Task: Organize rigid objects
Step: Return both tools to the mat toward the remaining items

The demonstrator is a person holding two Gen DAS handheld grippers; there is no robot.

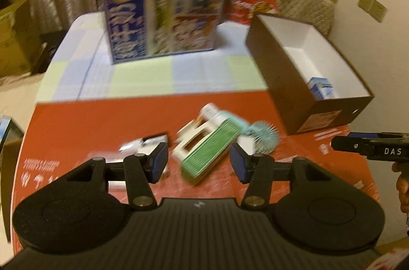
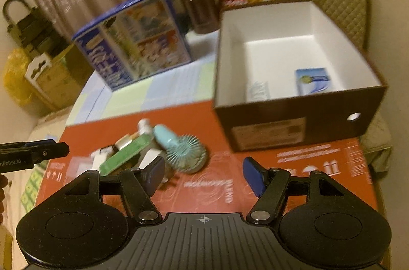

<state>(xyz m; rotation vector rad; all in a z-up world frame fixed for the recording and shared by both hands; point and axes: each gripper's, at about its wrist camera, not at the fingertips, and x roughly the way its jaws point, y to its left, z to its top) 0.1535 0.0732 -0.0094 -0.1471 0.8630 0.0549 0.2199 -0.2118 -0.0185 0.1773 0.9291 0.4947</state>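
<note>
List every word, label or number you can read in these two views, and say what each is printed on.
"DAS": white letters on the right hand-held gripper, seen from the left wrist view.
"nRobot.AI": cut off at the frame edge, on the left hand-held gripper, seen from the right wrist view.
Too blurred to read: large blue printed carton, red cardboard sheet, label on the dark brown open box, small green box.

Two low wrist views — shared red mat, brown box.
</note>
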